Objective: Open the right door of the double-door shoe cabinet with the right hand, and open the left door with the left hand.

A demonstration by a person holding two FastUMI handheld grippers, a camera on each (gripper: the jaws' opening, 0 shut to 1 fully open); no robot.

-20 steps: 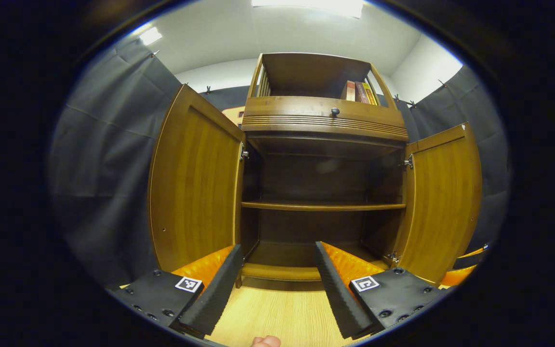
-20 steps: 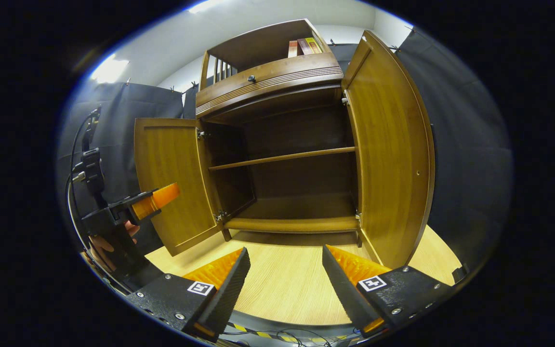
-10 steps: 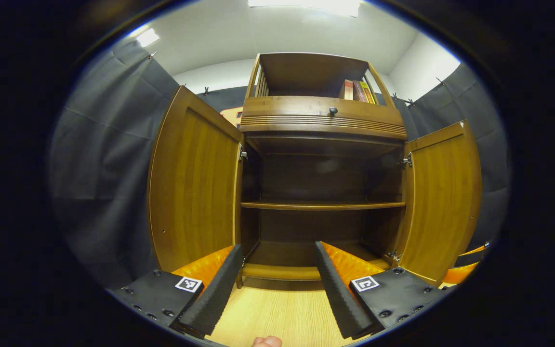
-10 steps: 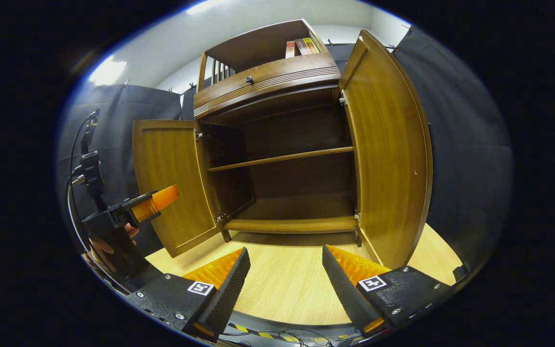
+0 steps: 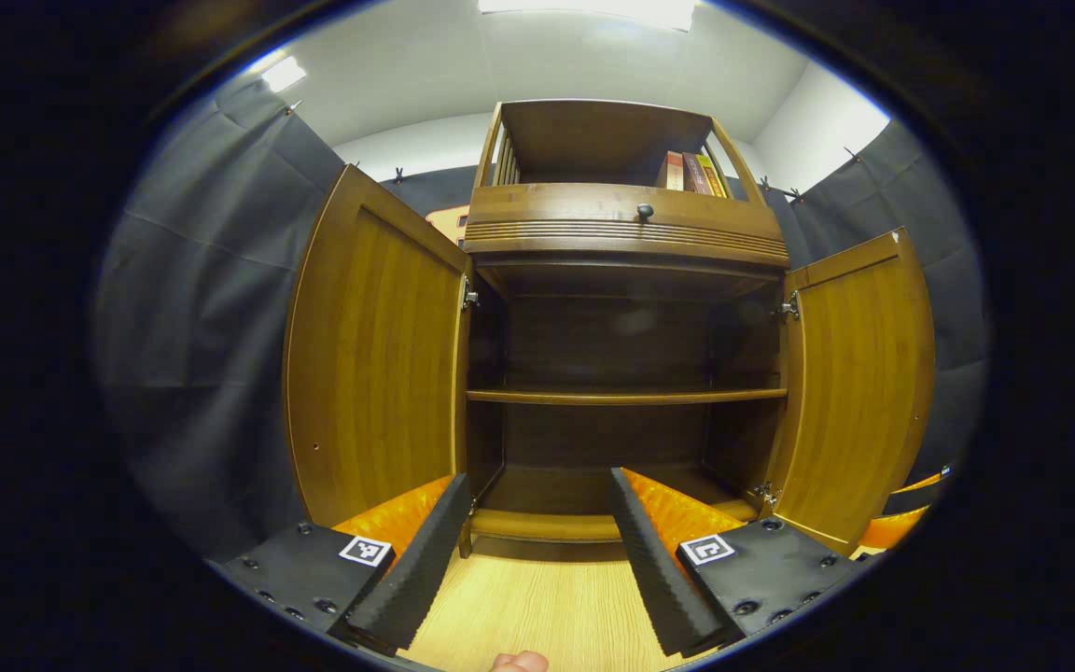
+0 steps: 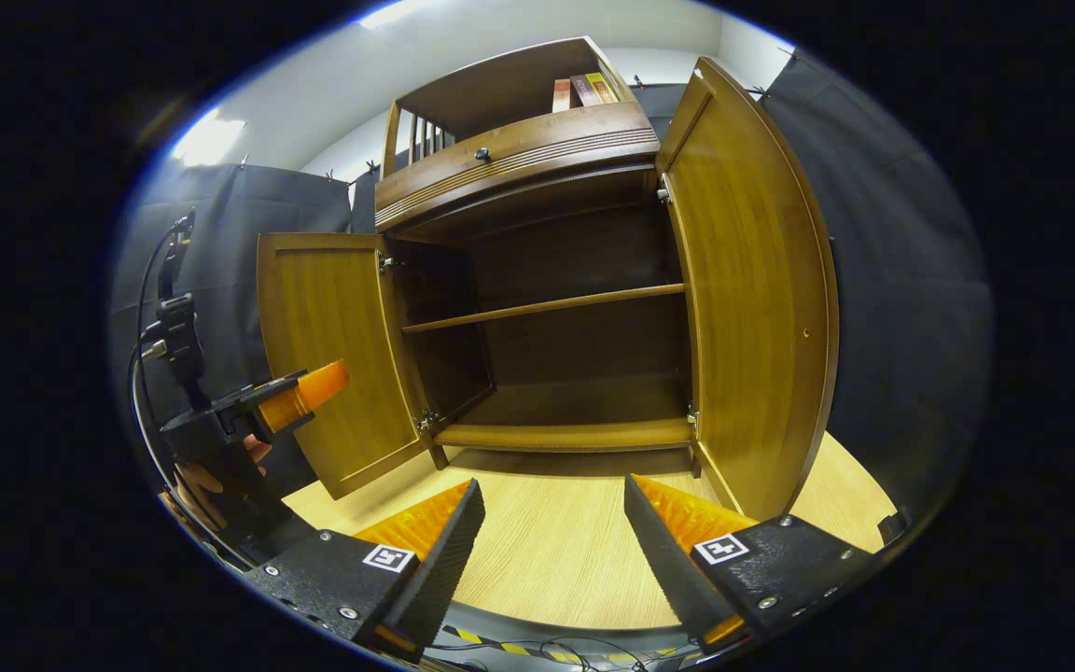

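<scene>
The left gripper [image 5: 537, 485] and right gripper [image 6: 551, 485] hang spread wide, holding nothing. Ahead of both, the shoe cabinet [image 5: 626, 243] stands with left door [image 5: 374, 350] and right door [image 6: 747, 280] swung open, its shelf [image 5: 626, 397] bare; books [image 5: 687, 175] sit above. Little has shifted since a second ago.

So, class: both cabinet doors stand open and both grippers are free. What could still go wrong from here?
1. The right door stands close beside the right gripper; a careless move sideways might knock it.
2. The left gripper points into the cabinet near the left door; pushing forward could strike its edge or the bottom shelf.
3. Cables trailing by the left gripper might snag.
</scene>
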